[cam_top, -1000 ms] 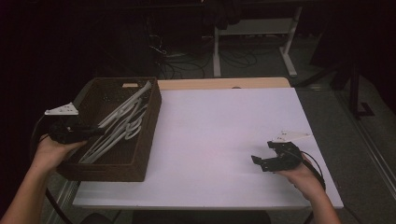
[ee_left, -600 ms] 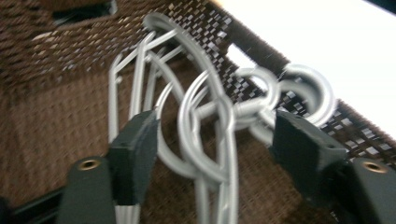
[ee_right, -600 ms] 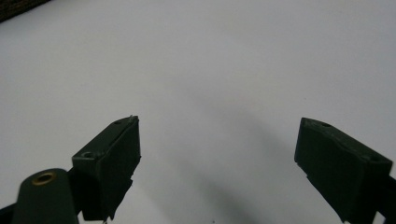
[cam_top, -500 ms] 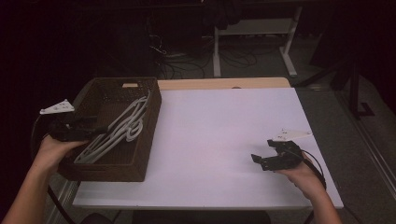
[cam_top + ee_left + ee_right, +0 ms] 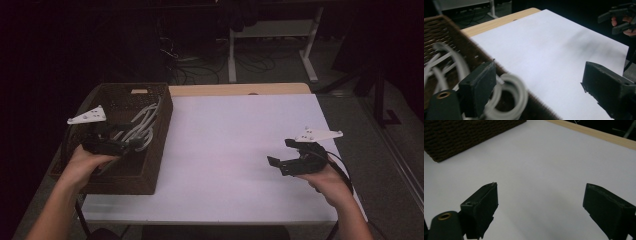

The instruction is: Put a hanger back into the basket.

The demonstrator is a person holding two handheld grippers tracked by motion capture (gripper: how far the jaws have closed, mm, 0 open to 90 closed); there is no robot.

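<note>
A brown wicker basket (image 5: 150, 170) stands at the table's left and holds several white plastic hangers (image 5: 142, 125). My left gripper (image 5: 134, 143) hovers over the basket's near right part, pointing right. Its jaws have just been opening and now stand wide. In the left gripper view a white hanger hook (image 5: 511, 86) curls just inside one jaw of the left gripper (image 5: 539, 85), with neither pad pressing on it, next to the basket rim (image 5: 461, 37). My right gripper (image 5: 281, 152) is open above the white tabletop (image 5: 230, 140) at the right. Nothing is between the jaws of the right gripper (image 5: 539, 205).
A light wooden strip (image 5: 240, 89) runs along the table's far edge. Beyond it are dark floor, cables and a white table frame (image 5: 310, 60). The basket's woven side (image 5: 461, 137) appears far left in the right gripper view. The other hand's gripper (image 5: 621, 17) appears far off.
The left gripper opened and let go of the hangers, which now lie lower in the basket. It also shifted right over the basket. The right gripper rose slightly.
</note>
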